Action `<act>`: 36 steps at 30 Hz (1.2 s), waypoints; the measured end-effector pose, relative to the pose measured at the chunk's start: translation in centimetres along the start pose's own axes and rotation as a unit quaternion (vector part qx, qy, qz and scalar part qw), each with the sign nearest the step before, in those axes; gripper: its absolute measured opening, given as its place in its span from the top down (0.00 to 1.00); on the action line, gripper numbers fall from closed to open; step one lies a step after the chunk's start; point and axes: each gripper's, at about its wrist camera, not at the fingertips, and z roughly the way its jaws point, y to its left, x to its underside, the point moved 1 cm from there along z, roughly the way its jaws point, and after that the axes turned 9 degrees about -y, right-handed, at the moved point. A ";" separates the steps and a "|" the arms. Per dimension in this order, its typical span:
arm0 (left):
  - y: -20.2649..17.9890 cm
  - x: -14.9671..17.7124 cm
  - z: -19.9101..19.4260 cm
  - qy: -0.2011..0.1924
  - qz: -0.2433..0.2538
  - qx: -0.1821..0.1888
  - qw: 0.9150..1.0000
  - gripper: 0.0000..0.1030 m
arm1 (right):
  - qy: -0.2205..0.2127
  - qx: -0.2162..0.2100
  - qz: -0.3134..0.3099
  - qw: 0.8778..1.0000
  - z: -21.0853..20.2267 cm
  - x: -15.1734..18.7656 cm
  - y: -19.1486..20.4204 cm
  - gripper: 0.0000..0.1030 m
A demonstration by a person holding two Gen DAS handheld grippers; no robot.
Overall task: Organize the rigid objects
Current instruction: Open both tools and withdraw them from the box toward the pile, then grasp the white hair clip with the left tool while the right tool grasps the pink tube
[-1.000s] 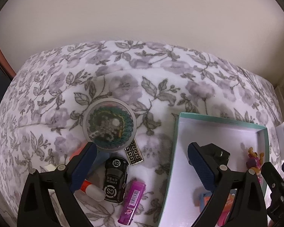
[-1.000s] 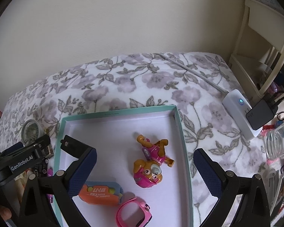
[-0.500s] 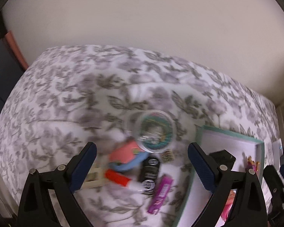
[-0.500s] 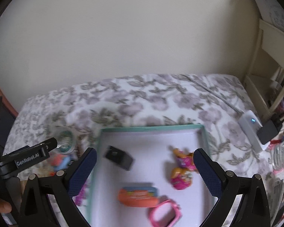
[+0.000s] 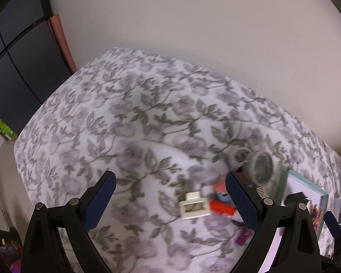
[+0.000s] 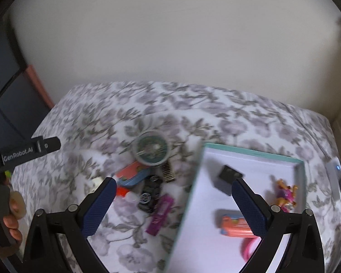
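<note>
While both grippers hang above the floral bedspread, neither has hold of anything: the left gripper has its jaws spread wide over bare cloth, and the right gripper is equally wide open, straddling the near-left edge of the teal-rimmed box.

Inside the box lie a black block near the far-left corner, a pink and orange toy figure towards the right wall, an orange case at the front, and part of a pink ring-shaped item, possibly a watch, though blur makes that uncertain.

Left of the box, on the bedspread, a loose cluster sits close together: a round clear container with green contents, a small patterned tag just beside it, a coral and blue item, a black toy car, and a purple tube nearest the box edge. A cream rectangular piece lies at the cluster's left end, touching something red.

A person's hand grips the left gripper's handle at the far left of the right wrist view.
</note>
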 end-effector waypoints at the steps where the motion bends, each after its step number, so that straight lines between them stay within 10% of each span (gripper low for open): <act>1: 0.3 0.2 0.2 0.006 -0.003 0.000 1.000 0.06 | 0.005 -0.003 -0.006 1.000 0.4 0.2 0.6 0.01; 20: -0.2 4.4 8.8 0.147 -0.026 0.017 0.989 0.06 | 0.122 -0.025 -0.005 0.992 8.4 5.0 2.0 0.35; 36: -2.3 6.3 10.9 0.179 -0.004 0.028 0.984 0.19 | 0.175 -0.009 -0.024 0.984 10.3 7.3 1.7 0.54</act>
